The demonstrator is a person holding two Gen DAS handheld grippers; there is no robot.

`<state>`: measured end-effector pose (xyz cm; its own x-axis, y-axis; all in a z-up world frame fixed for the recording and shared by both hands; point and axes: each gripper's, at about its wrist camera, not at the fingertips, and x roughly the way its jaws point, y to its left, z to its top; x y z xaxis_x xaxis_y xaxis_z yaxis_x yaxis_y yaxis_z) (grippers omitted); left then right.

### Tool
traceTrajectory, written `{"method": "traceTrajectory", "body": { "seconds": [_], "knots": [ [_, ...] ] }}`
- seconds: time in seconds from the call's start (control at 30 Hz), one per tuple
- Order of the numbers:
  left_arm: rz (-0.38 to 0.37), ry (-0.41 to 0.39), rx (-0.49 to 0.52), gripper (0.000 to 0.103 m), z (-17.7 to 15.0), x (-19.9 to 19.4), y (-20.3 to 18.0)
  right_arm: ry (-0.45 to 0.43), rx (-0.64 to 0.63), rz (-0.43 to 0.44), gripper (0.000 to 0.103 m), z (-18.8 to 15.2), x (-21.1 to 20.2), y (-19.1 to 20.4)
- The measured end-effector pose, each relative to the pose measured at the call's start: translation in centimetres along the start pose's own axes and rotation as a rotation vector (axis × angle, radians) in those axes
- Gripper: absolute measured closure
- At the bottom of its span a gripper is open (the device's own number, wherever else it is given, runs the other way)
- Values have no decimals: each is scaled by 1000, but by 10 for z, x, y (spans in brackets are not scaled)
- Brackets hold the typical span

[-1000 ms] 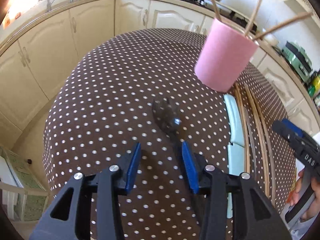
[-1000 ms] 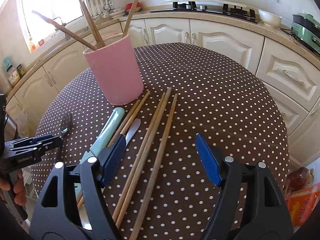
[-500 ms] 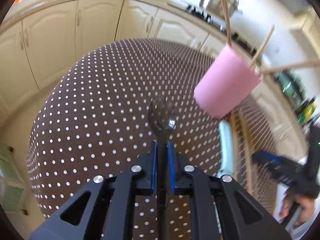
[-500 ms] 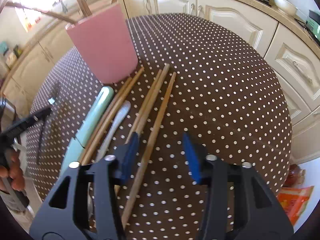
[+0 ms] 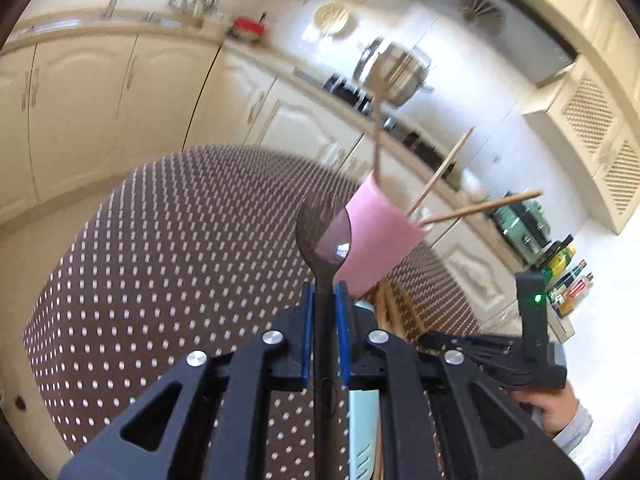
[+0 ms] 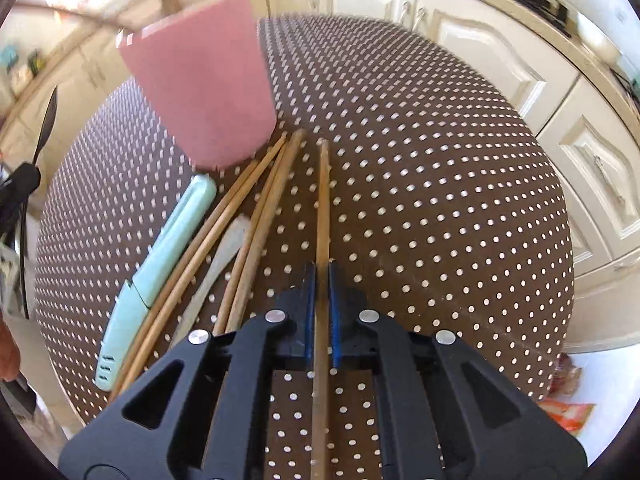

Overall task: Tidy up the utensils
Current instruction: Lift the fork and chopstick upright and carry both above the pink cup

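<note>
My left gripper is shut on a dark metal spoon and holds it lifted above the table, its bowl pointing toward the pink cup. The cup holds several wooden chopsticks. My right gripper is shut on one wooden chopstick that points toward the pink cup. Several more chopsticks, a mint-green sheathed knife and a pale utensil lie left of it on the dotted tablecloth. The spoon also shows at the far left of the right wrist view.
The round table has a brown cloth with white dots. Cream kitchen cabinets and a counter with a steel pot ring it. The right gripper's body shows at the lower right of the left wrist view.
My left gripper closed on the spoon and lifted it off the table toward the cup. My right gripper came down and closed on the rightmost chopstick.
</note>
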<state>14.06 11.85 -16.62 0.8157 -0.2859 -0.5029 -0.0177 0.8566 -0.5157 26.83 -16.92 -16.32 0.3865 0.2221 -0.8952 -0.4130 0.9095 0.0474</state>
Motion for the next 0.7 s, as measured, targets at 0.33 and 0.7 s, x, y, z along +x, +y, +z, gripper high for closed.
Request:
{"method": "traceTrajectory", "body": {
  "seconds": [0.33,0.7],
  "knots": [
    [-94,-208,83,92,14,-13,-33,-357,156,168,97,-6,-60,-44],
    [-110,-366,201,92,57,10,-75,-794,140,281,97,20,-130,-45]
  ]
}}
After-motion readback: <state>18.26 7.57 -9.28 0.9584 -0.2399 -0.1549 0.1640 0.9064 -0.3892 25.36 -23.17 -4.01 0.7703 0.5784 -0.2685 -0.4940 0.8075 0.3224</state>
